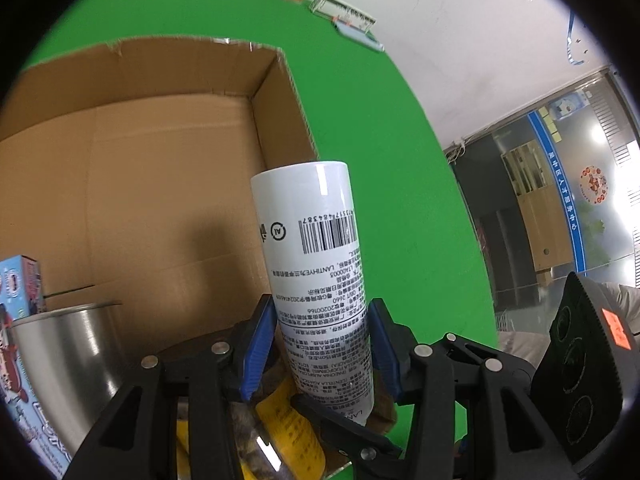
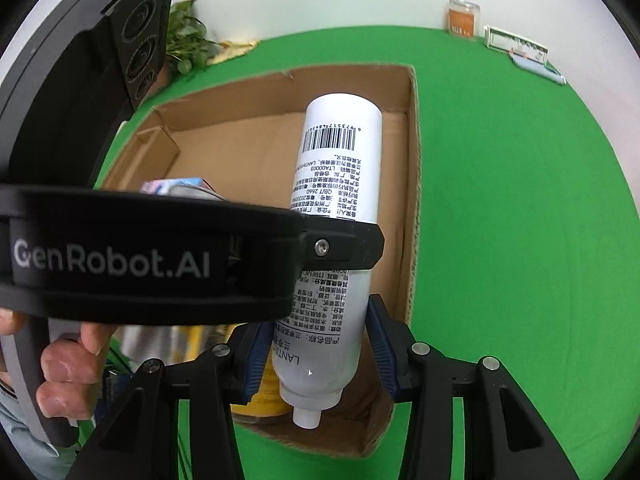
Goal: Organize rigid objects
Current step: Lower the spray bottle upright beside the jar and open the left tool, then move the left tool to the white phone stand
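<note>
- White spray bottle [image 1: 320, 276] sits clamped between the left gripper's [image 1: 320, 354] blue pads [image 1: 256, 352], held above an open cardboard box [image 1: 160, 184].
- Right gripper [image 2: 320, 348] flanks the bottle's lower end, fingers spread, one pad clearly apart.
- Barcode and printed text cover its body.
- Box rests on a green tabletop [image 2: 500, 240].

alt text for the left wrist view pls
The left gripper clamps a white spray can upside down, over an open cardboard box on a green table. A steel pot sits at lower left.
</note>
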### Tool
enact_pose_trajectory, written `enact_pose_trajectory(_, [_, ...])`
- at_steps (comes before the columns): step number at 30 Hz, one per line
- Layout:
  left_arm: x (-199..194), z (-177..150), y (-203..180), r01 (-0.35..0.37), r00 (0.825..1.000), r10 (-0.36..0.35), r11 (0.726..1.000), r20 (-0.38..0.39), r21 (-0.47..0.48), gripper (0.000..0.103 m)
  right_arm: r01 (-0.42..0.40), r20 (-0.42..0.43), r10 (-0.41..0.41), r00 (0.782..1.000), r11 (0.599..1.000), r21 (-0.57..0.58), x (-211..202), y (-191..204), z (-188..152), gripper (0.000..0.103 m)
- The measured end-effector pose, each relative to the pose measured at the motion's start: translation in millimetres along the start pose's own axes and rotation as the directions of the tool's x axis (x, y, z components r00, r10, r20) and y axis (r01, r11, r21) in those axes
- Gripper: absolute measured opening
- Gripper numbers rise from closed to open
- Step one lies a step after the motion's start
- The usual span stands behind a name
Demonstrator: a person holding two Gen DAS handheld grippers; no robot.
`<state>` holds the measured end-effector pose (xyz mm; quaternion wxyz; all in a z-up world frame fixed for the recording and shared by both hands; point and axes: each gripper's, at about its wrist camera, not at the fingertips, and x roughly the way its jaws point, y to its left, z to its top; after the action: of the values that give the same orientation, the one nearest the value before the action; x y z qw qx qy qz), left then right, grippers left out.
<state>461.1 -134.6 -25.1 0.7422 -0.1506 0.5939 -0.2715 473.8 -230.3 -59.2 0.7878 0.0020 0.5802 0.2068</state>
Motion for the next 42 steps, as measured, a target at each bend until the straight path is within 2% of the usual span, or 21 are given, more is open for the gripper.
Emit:
enact_pose_trajectory(6, [-2, 2, 2, -0.004, 1.000, 0.003, 1.000, -0.023, -0.024, 0.046, 0.049, -0.023, -0.048, 0.999, 0.999, 0.019, 7, 1, -2, 0.043])
enact_pose_trajectory(11, [-30, -4, 4, -0.009, 0.999, 0.010, 1.000, 0.038, -0.025, 0.049, 0.059, -0.028, -0.057, 0.998, 0.997, 0.045, 6, -3, -4, 0.044])
enact_pose_trajectory(14, [-60, -22, -3, -0.023, 0.994, 0.021, 1.000, 0.105, 0.018, 0.049, 0.063, -0.013, -0.063, 0.998, 0.997, 0.042, -2, 3, -9, 0.044])
enact_pose_trajectory(16, [-88, -43, -8, -0.043, 0.984, 0.034, 0.998, 0.173, 0.049, 0.049, 0.078, 0.032, -0.078, 0.996, 0.997, 0.020, -16, 11, -17, 0.055])
enact_pose_trajectory(18, [-113, -60, -10, -0.083, 0.967, 0.063, 0.994, 0.247, 0.073, 0.049, 0.087, 0.117, -0.086, 0.989, 0.996, -0.005, -36, 21, -28, 0.085])
enact_pose_trajectory(20, [-150, -87, -17, -0.174, 0.925, 0.128, 0.980, 0.357, 0.099, 0.054, 0.124, 0.236, -0.111, 0.965, 0.992, -0.039, -67, 38, -50, 0.103])
enact_pose_trajectory(22, [-184, -115, -21, -0.247, 0.873, 0.175, 0.963, 0.455, 0.104, 0.082, 0.156, 0.298, -0.131, 0.946, 0.986, -0.065, -90, 55, -76, 0.102])
enact_pose_trajectory(23, [-209, -137, -25, -0.303, 0.820, 0.206, 0.948, 0.534, 0.100, 0.084, 0.169, 0.312, -0.140, 0.940, 0.983, -0.066, -97, 61, -87, 0.102])
enact_pose_trajectory(24, [-220, -148, -28, -0.332, 0.792, 0.219, 0.938, 0.570, 0.100, 0.084, 0.177, 0.325, -0.148, 0.934, 0.982, -0.062, -104, 67, -99, 0.102])
enact_pose_trajectory(25, [-243, -171, -36, -0.386, 0.732, 0.238, 0.917, 0.638, 0.101, 0.084, 0.179, 0.338, -0.150, 0.929, 0.982, -0.056, -109, 72, -108, 0.102])
enact_pose_trajectory(27, [-271, -195, -44, -0.444, 0.664, 0.261, 0.892, 0.701, 0.088, 0.084, 0.172, 0.371, -0.140, 0.918, 0.984, -0.055, -123, 86, -126, 0.102])
enact_pose_trajectory(28, [-290, -216, -48, -0.481, 0.618, 0.282, 0.874, 0.734, 0.070, 0.085, 0.161, 0.394, -0.121, 0.911, 0.985, -0.069, -136, 96, -140, 0.102])
enact_pose_trajectory(32, [-323, -267, -57, -0.567, 0.552, 0.343, 0.823, 0.760, 0.040, 0.085, 0.102, 0.433, -0.028, 0.901, 0.984, -0.148, -174, 124, -193, 0.102])
enact_pose_trajectory(33, [-324, -277, -56, -0.574, 0.551, 0.355, 0.818, 0.755, 0.034, 0.085, 0.077, 0.427, 0.005, 0.904, 0.982, -0.174, -178, 131, -208, 0.102])
enact_pose_trajectory(34, [-323, -288, -52, -0.579, 0.563, 0.371, 0.815, 0.739, 0.032, 0.086, 0.051, 0.414, 0.037, 0.910, 0.979, -0.199, -181, 140, -220, 0.102])
enact_pose_trajectory(35, [-317, -304, -45, -0.580, 0.589, 0.391, 0.814, 0.708, 0.033, 0.086, 0.021, 0.390, 0.070, 0.918, 0.974, -0.225, -180, 146, -233, 0.102])
enact_pose_trajectory(36, [-313, -309, -41, -0.574, 0.604, 0.396, 0.818, 0.692, 0.033, 0.086, -0.006, 0.360, 0.097, 0.928, 0.969, -0.247, -177, 151, -246, 0.102])
enact_pose_trajectory(38, [-295, -329, -23, -0.540, 0.669, 0.405, 0.841, 0.623, 0.033, 0.086, -0.059, 0.311, 0.147, 0.939, 0.959, -0.276, -168, 159, -267, 0.102])
enact_pose_trajectory(39, [-289, -340, -15, -0.520, 0.694, 0.408, 0.854, 0.593, 0.022, 0.086, -0.107, 0.272, 0.187, 0.944, 0.953, -0.283, -161, 164, -282, 0.102])
enact_pose_trajectory(40, [-279, -349, -5, -0.482, 0.729, 0.396, 0.876, 0.559, 0.008, 0.086, -0.143, 0.246, 0.217, 0.945, 0.947, -0.287, -155, 167, -292, 0.102])
enact_pose_trajectory(42, [-251, -368, 18, -0.351, 0.817, 0.318, 0.936, 0.480, -0.023, 0.085, -0.205, 0.190, 0.271, 0.944, 0.929, -0.306, -142, 175, -313, 0.102])
